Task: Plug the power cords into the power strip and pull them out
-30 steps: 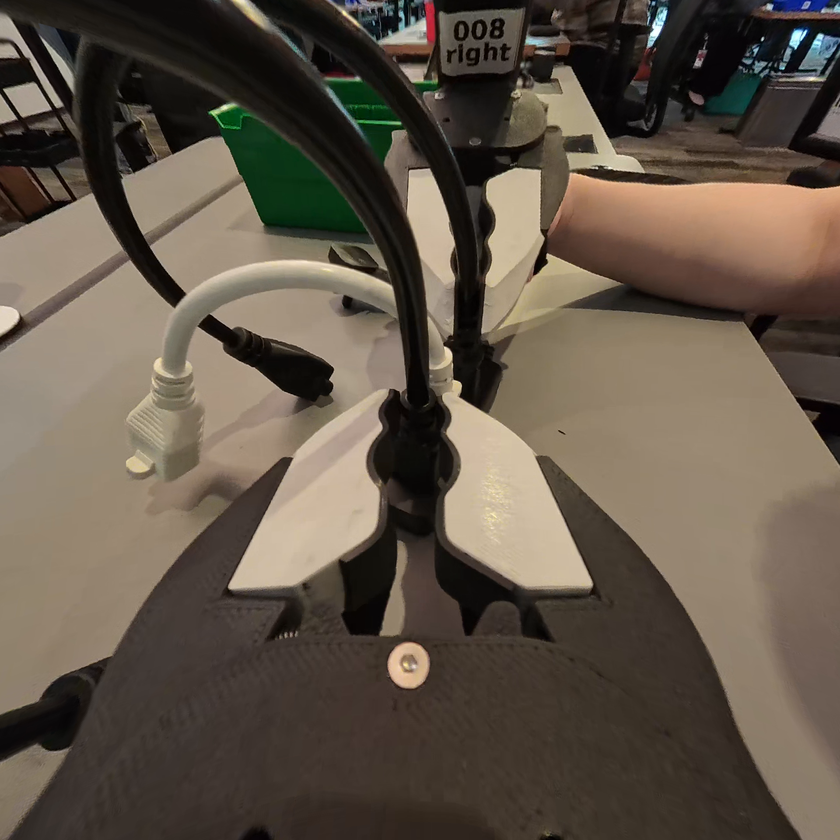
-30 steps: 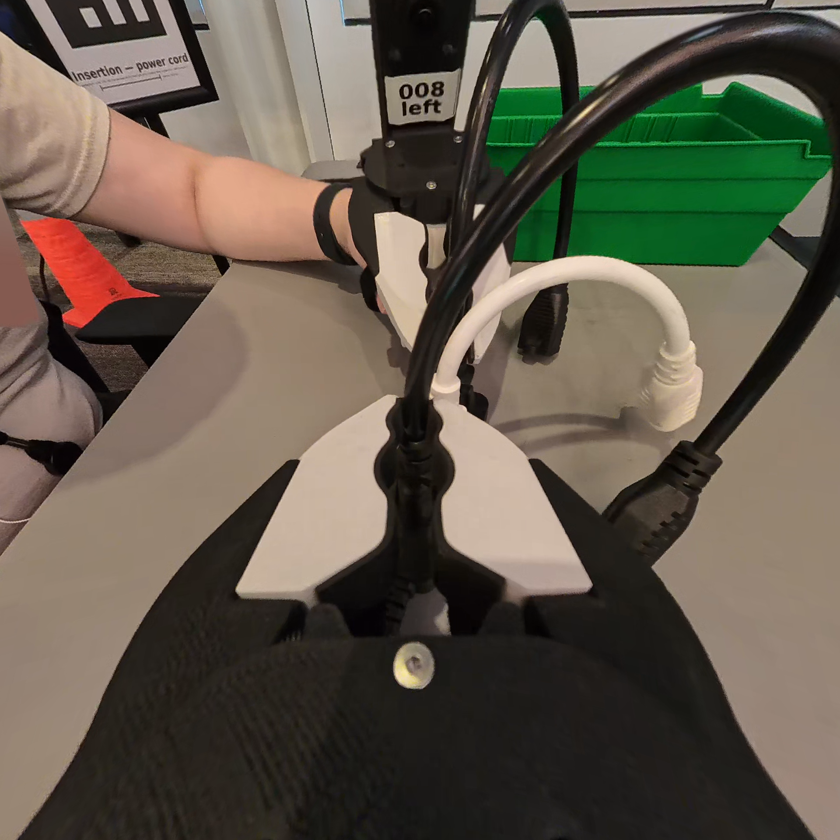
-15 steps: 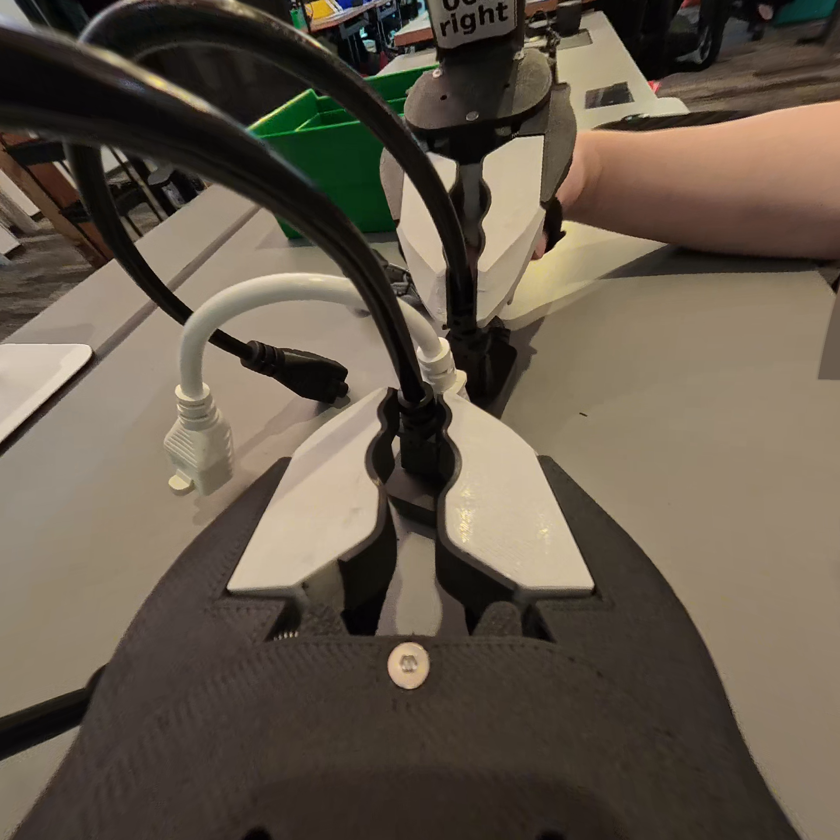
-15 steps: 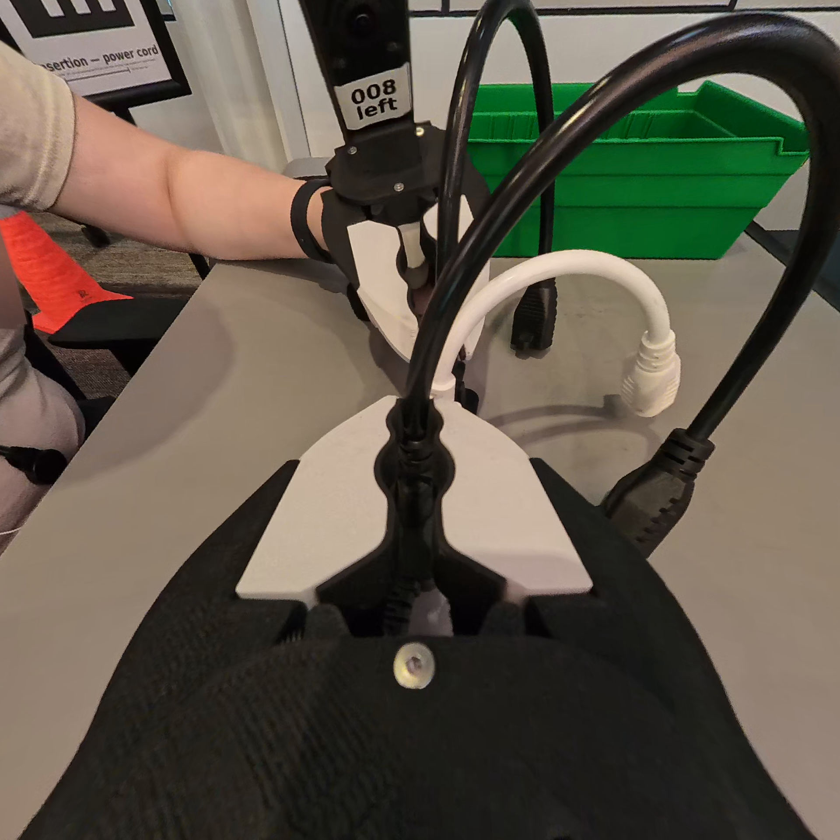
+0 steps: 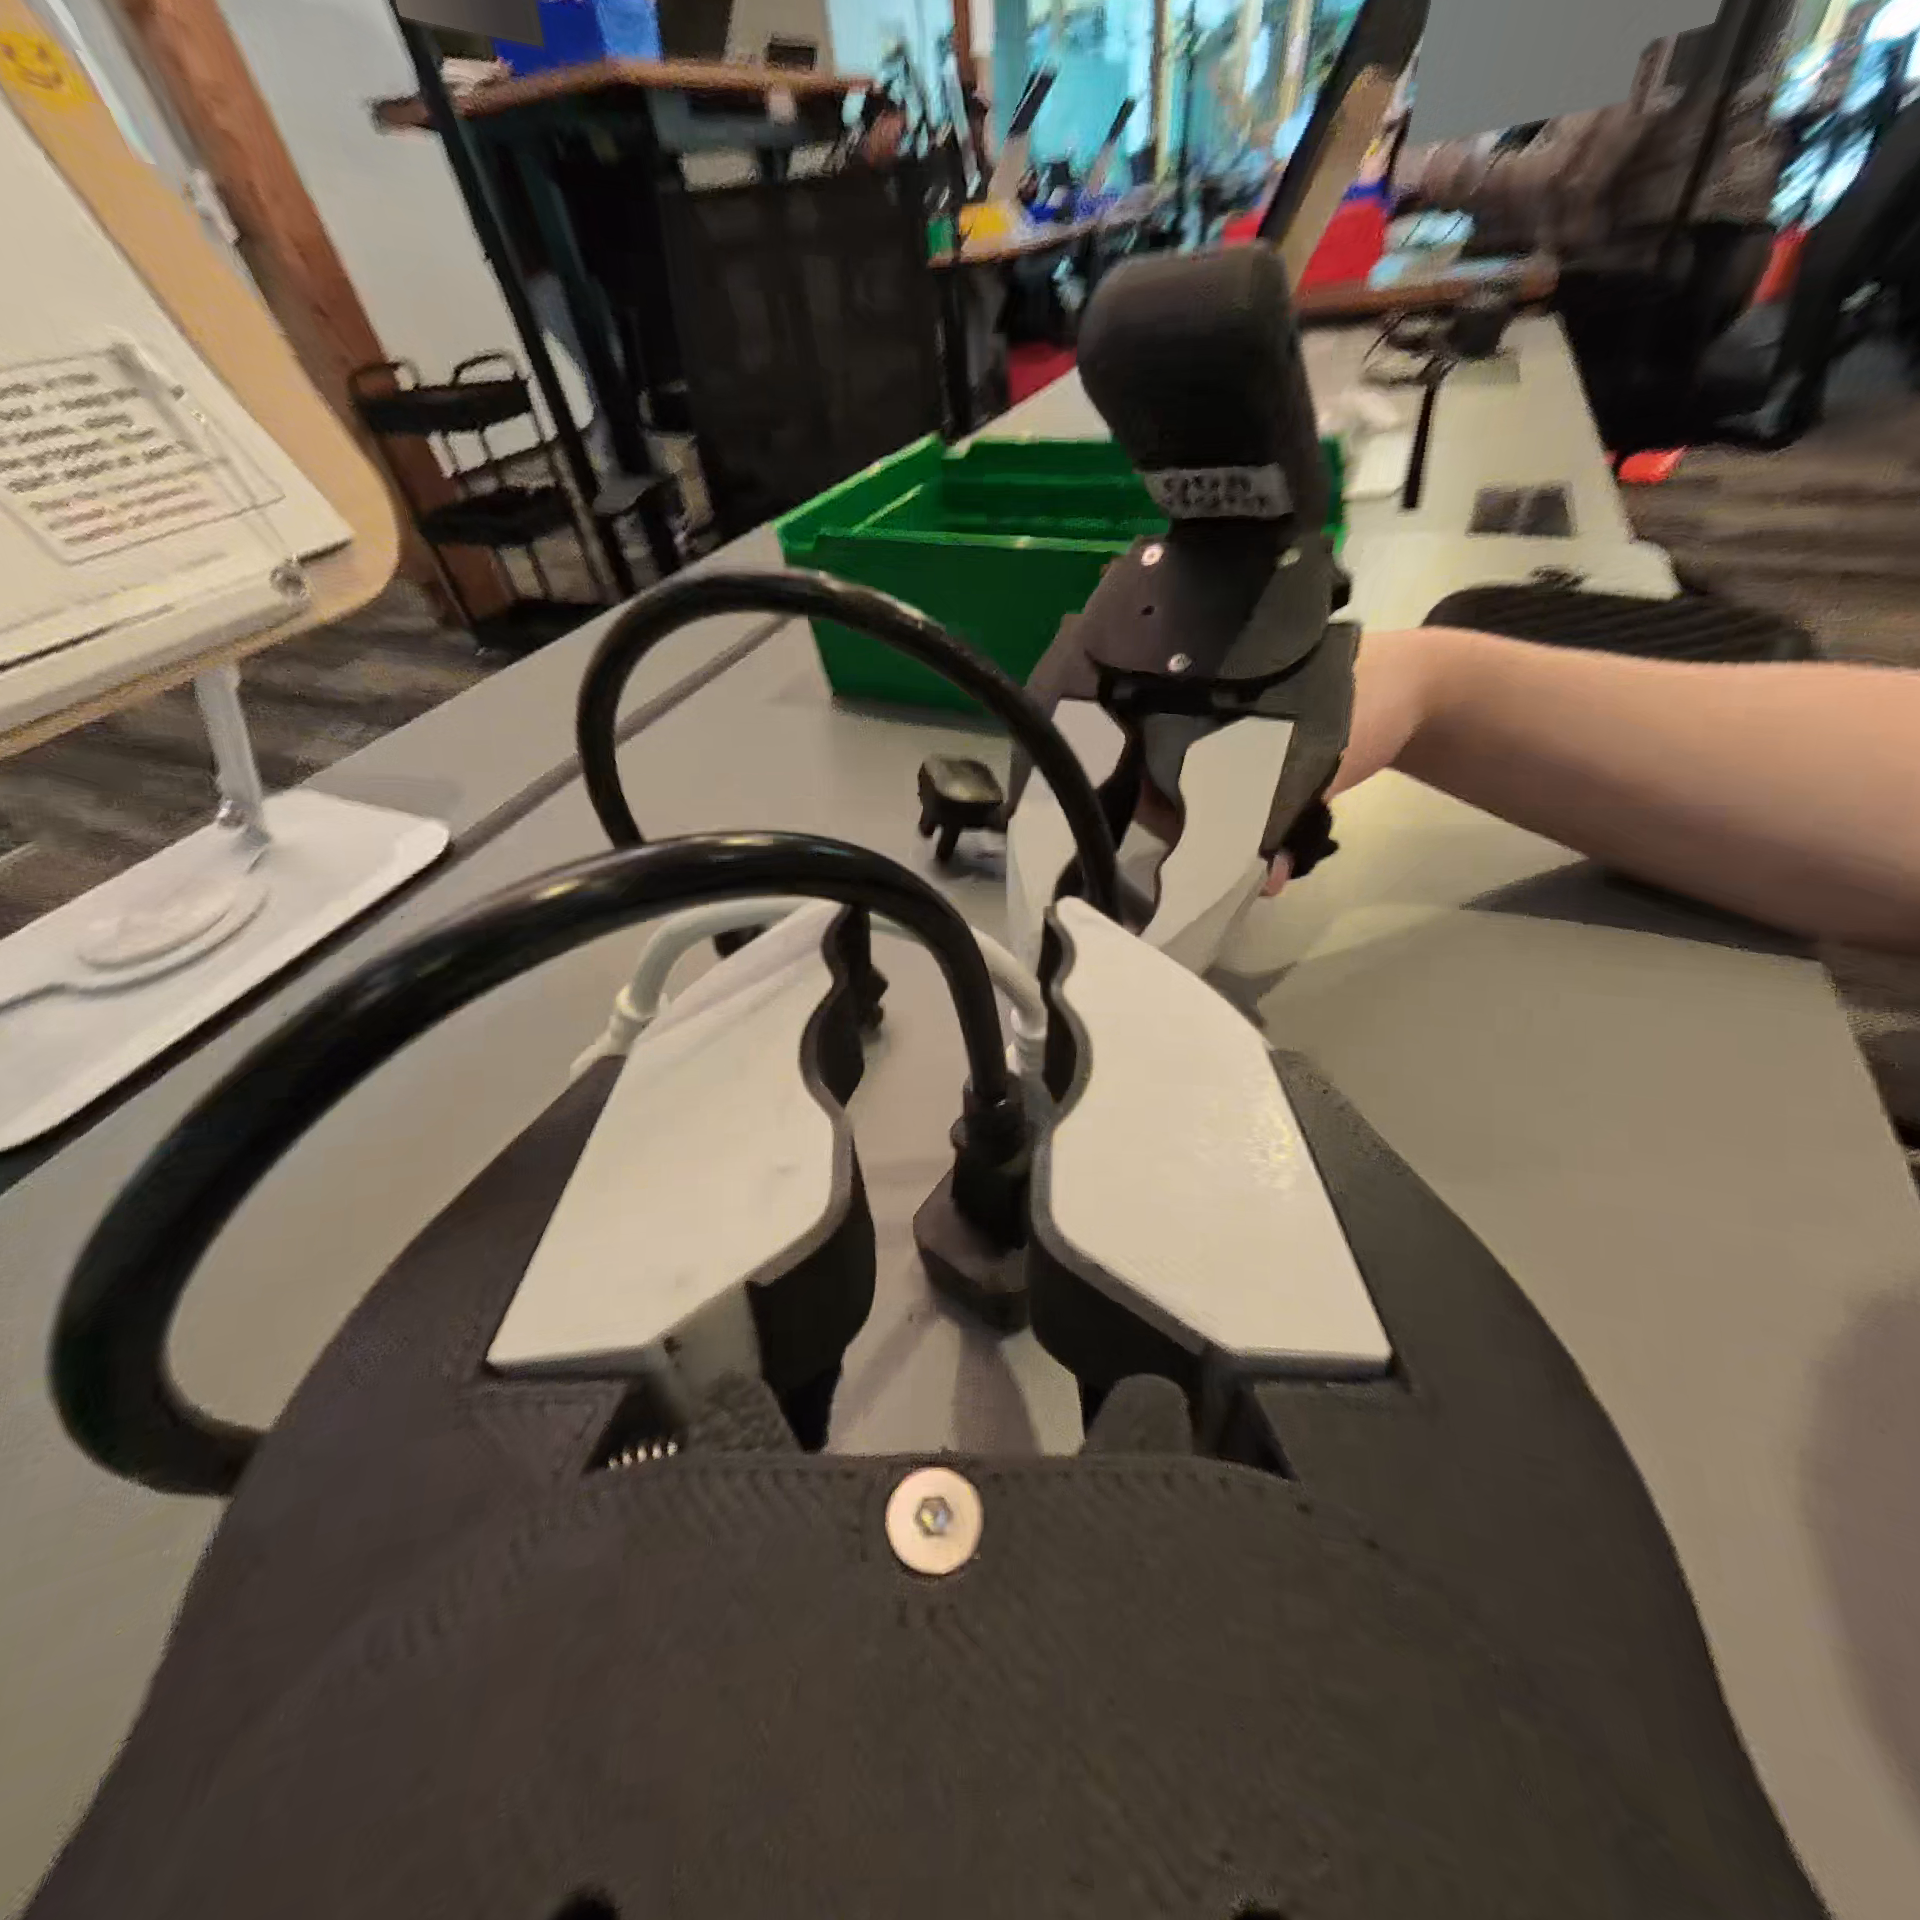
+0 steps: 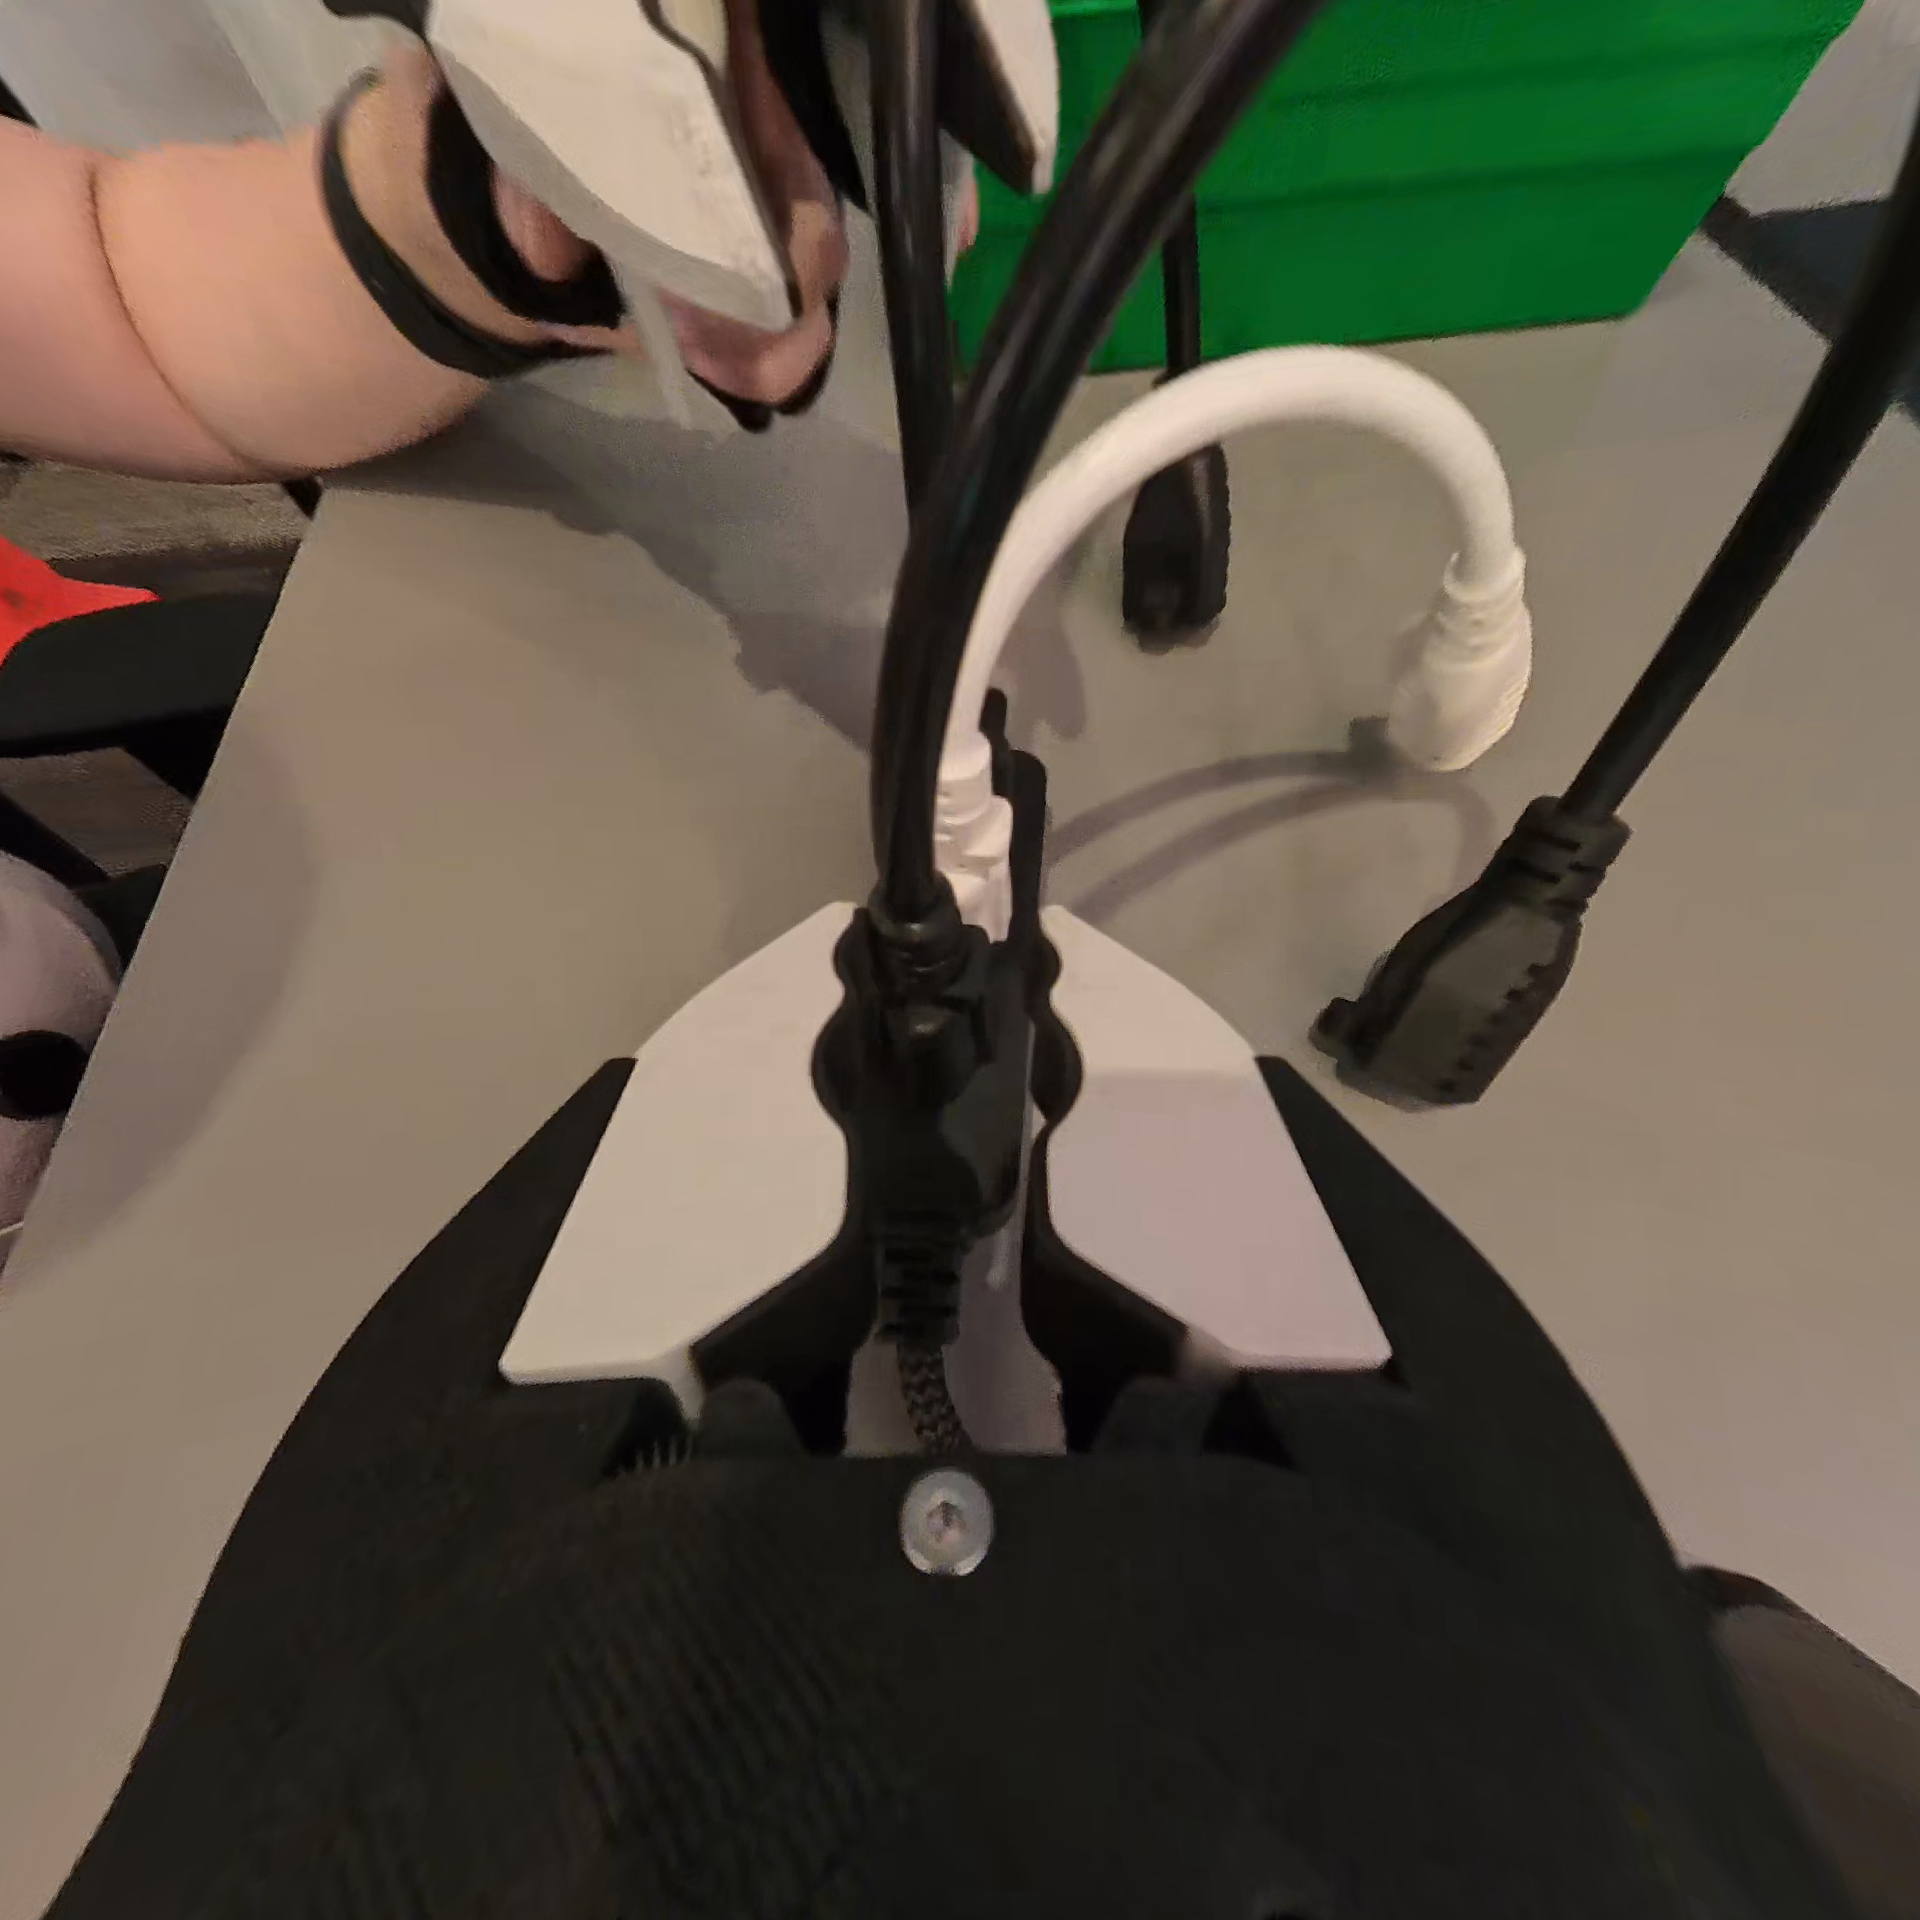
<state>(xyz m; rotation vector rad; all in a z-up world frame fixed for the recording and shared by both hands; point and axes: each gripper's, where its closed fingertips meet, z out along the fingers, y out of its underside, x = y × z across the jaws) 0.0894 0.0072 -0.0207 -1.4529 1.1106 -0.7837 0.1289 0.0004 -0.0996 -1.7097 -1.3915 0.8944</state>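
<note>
Surface: a plain grey counter (image 5: 1558, 1195) carries all the cords; a seam runs along its left side.
Room: a busy, blurred workspace lies beyond the far edge, with dark shelving and more desks; a sign on a white stand (image 5: 156, 935) sits on the neighbouring surface at the left.
Left gripper (image 5: 940, 1049): its white fingers are spread apart; a black plug (image 5: 982, 1216) with its arching black cord (image 5: 520, 914) lies against the inner face of the right finger only.
Right gripper (image 6: 945, 997): pinches a black plug (image 6: 935, 1049) of another black cord (image 6: 914, 623); a braided cable runs back from that plug toward the gripper body.
Power strip: hidden under the grippers; I cannot tell whether either plug is seated.
White cord (image 6: 1226, 416): arches up just past the right gripper's fingertips, its far white plug (image 6: 1465, 665) resting on the counter.
Loose black connector (image 6: 1455, 977): lies on the counter to the right.
Container: a green bin (image 5: 956, 561) stands near the far edge; nothing shows inside it.
</note>
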